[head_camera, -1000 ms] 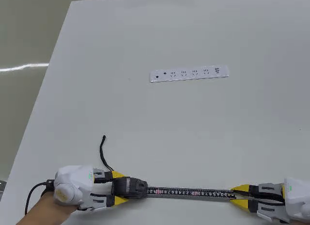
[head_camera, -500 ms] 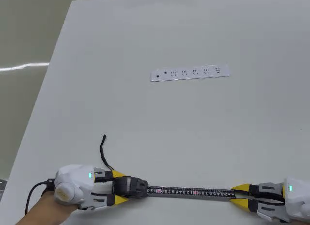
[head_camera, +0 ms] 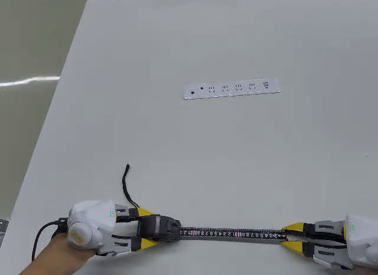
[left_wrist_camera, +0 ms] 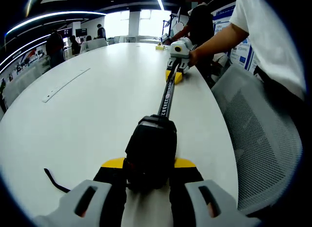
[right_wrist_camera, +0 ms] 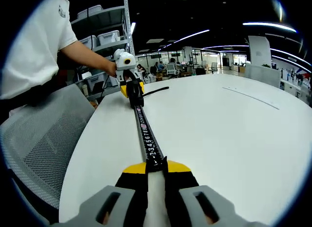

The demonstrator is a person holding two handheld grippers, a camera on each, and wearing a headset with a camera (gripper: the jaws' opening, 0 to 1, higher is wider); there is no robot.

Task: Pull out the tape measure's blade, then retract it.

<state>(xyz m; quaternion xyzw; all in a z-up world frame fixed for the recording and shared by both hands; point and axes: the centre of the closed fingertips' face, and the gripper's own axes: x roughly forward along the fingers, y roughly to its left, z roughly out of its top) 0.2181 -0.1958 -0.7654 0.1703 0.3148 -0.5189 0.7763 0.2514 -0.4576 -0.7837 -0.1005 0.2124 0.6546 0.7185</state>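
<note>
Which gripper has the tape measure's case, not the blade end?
The left gripper: its jaws clamp the black case. The right gripper pinches only the blade tip.

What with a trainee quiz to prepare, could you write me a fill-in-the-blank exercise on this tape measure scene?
The left gripper is shut on the tape measure's case, which is ____ in colour.
The blade stretches from the case to the right gripper, whose jaws are ____ on its tip.
The white power strip lies on the table ____ from the person than the blade does.
Missing words: black; shut; farther.
</note>
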